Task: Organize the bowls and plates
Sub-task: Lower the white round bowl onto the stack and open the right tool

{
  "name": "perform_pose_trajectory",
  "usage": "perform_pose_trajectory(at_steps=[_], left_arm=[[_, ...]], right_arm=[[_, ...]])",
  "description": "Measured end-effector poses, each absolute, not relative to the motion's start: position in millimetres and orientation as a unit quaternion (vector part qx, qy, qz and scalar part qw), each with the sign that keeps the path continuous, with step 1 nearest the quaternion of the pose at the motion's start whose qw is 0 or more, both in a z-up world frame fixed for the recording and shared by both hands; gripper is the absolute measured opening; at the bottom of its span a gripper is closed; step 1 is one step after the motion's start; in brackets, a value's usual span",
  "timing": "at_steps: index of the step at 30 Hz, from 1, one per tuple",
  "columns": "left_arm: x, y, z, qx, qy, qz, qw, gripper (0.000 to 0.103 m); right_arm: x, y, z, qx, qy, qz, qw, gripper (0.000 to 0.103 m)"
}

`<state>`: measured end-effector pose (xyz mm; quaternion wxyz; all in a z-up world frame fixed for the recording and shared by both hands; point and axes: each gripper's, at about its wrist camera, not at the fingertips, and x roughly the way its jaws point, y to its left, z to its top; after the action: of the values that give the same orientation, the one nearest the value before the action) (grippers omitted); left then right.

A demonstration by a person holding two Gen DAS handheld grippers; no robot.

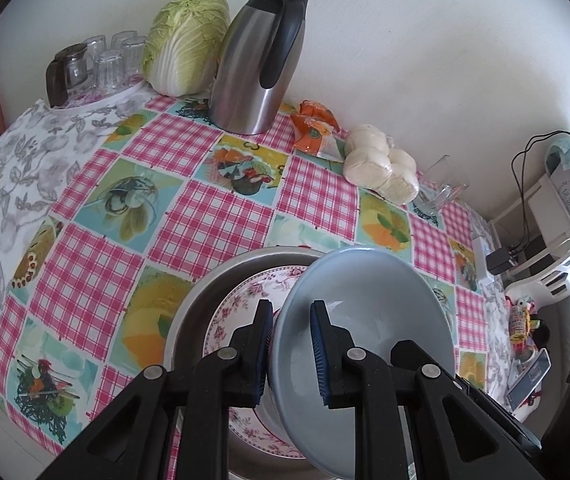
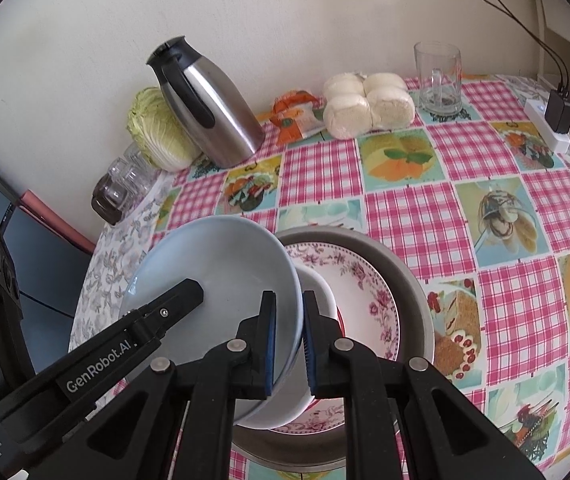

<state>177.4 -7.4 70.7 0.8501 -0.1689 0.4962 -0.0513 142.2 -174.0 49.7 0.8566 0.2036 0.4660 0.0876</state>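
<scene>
The tabletop (image 2: pixel 405 208) has a checked cloth, and near its front edge sits a big metal pan (image 2: pixel 413 280) with a flowered plate (image 2: pixel 369 292) inside it. A pale blue bowl (image 2: pixel 221 276) hangs tilted just over the plate, with the left gripper (image 1: pixel 292 354) and the right gripper (image 2: pixel 288 346) each pinching its rim, fingers (image 2: pixel 269 340) squeezed tight on it. I think the bowl is being put in the pan, so next it needs tipping flat and setting down gently before both let go.

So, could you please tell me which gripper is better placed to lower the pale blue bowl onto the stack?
Neither alone: left gripper and right gripper each clamp opposite rims of the pale blue bowl, tilted above the floral plate.
</scene>
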Motion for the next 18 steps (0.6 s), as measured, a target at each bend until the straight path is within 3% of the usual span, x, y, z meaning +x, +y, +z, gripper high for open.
perform_pose_trajectory(at_steps=[18], left_arm=[[179.5, -6.5, 66.2, -0.163, 0.503, -0.049, 0.847, 0.022]], right_arm=[[145.9, -172.9, 42.7, 0.200, 0.483, 0.089, 0.848, 0.015]])
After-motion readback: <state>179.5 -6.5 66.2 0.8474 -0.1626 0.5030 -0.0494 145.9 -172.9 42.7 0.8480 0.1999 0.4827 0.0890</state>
